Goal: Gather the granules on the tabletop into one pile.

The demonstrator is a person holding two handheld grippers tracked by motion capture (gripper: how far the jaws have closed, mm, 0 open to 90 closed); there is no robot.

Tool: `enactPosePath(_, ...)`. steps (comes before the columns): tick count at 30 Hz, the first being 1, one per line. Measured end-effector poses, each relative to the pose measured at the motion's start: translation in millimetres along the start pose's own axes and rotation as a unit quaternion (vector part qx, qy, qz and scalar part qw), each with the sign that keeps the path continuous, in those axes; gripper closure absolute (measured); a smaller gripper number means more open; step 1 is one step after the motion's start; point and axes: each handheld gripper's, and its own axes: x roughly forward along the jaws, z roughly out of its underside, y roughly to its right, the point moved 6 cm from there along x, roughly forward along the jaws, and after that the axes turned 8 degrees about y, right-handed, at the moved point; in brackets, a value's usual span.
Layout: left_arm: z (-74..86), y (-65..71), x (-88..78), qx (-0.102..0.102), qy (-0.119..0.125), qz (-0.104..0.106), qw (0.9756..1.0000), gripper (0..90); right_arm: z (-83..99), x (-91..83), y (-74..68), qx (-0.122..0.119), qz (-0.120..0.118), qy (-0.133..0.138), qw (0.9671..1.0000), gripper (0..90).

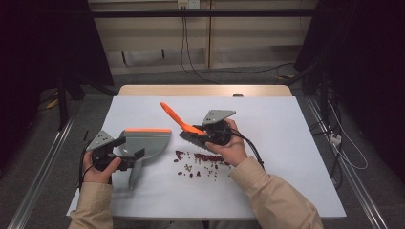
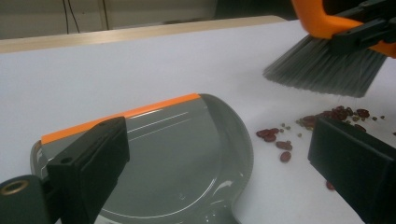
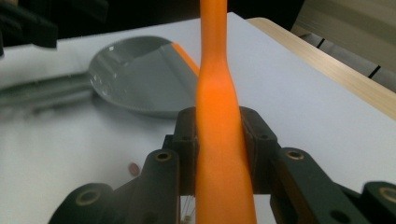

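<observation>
A grey dustpan with an orange front lip lies flat on the white sheet, its handle pointing toward the near edge. My left gripper is open, its jaws wide apart on either side of the pan's rear; the left gripper view shows the dustpan between them. My right gripper is shut on the orange handle of a brush, and its grey bristles hang just above the sheet. Several red beans and small crumbs lie scattered right of the pan, under the bristles. The right gripper view shows the handle clamped upright.
The white sheet covers a wooden table whose far edge shows. Metal rails run along the floor on both sides, and cables trail on the floor at the right. Dark curtains flank the workspace.
</observation>
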Motion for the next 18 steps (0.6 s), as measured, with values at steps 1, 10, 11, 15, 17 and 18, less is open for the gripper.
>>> enactPosePath(1, 0.0, 0.3, 0.1, 0.0, 0.0, 0.0, 1.0, 5.2, -1.6, -2.3, -2.2, 0.015, 0.007, 0.006, 0.9998, 70.9)
enactPosePath(10, -0.5, 2.5, 1.0, 0.001, 0.002, 0.001, 1.0, 5.2, -1.5, -7.6, -23.8, 0.089, 0.034, 0.03, 0.995, 70.9)
enactPosePath(11, -0.7, 2.5, 0.9, 0.0, 0.002, 0.001, 1.0, 5.2, -1.0, -6.7, -26.3, 0.098, 0.034, 0.032, 0.9941, 70.9)
enactPosePath(15, -1.3, 2.1, 0.2, 0.003, 0.004, 0.001, 1.0, 5.2, 0.7, 1.4, -38.1, 0.112, 0.037, 0.034, 0.9924, 70.9)
enactPosePath(17, -1.3, 2.4, 0.2, 0.004, 0.002, 0.0, 1.0, 5.2, 1.7, 6.8, -44.5, 0.119, 0.036, 0.036, 0.9916, 70.9)
enactPosePath(18, -1.4, 2.3, 0.0, 0.005, 0.003, 0.0, 1.0, 5.2, 2.4, 9.8, -47.8, 0.119, 0.035, 0.038, 0.9915, 70.9)
